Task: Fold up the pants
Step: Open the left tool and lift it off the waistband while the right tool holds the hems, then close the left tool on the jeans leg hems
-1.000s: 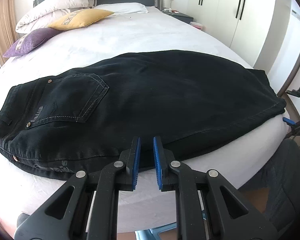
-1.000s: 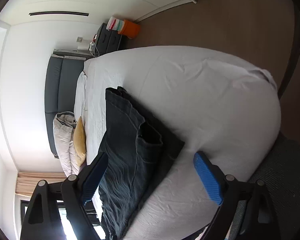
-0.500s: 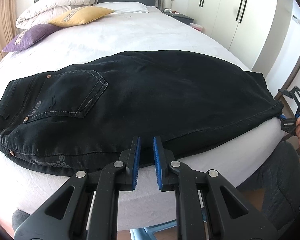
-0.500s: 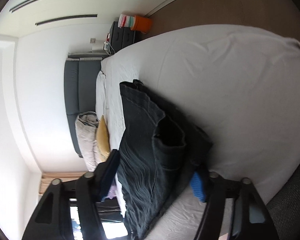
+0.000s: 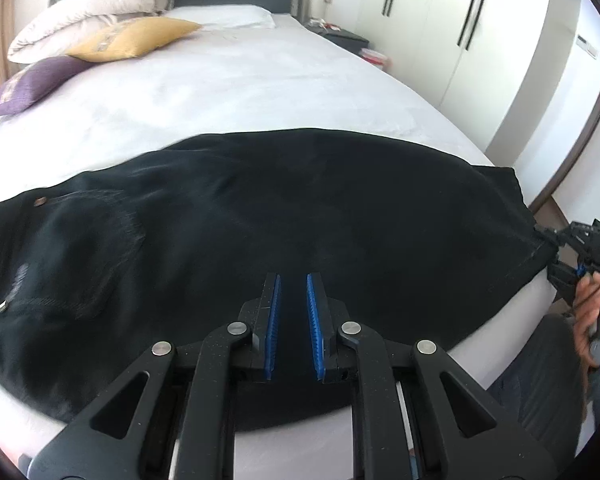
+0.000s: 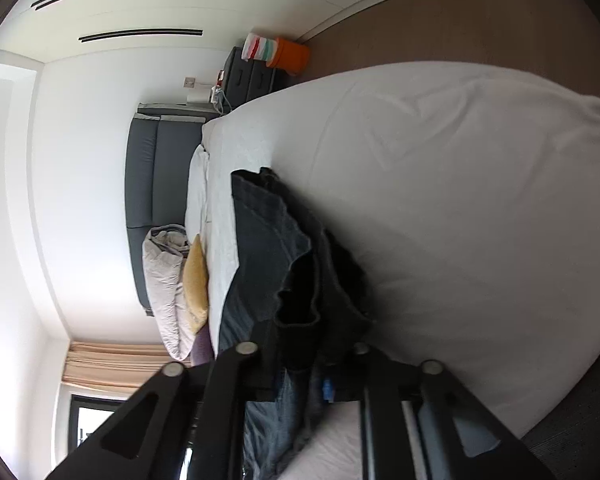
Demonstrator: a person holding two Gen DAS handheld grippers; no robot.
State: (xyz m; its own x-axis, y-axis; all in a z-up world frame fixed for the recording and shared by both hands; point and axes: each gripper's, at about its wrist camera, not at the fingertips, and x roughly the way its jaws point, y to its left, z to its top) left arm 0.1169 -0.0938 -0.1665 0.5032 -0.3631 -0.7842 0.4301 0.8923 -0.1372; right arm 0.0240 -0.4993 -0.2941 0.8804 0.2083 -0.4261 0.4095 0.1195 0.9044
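Black jeans (image 5: 284, 216) lie folded lengthwise across the white bed (image 5: 236, 92), waist and back pocket at the left, leg hems at the right. My left gripper (image 5: 292, 292) hovers over the near edge of the jeans at mid-length, its blue-padded jaws narrowly apart and empty. My right gripper (image 6: 300, 340) is shut on the hem end of the jeans (image 6: 296, 280), with cloth bunched between the jaws. It also shows in the left wrist view (image 5: 551, 240) at the right hem, held by a hand.
Yellow (image 5: 136, 38) and purple (image 5: 24, 84) cushions and white pillows (image 5: 88, 0) lie at the head of the bed. White wardrobes (image 5: 451, 32) stand on the right, with a nightstand (image 6: 248, 80) and an orange bin (image 6: 292, 56) by the headboard.
My right gripper moved onto the hem end and closed on it. My left gripper advanced over the near edge of the jeans, its gap unchanged.
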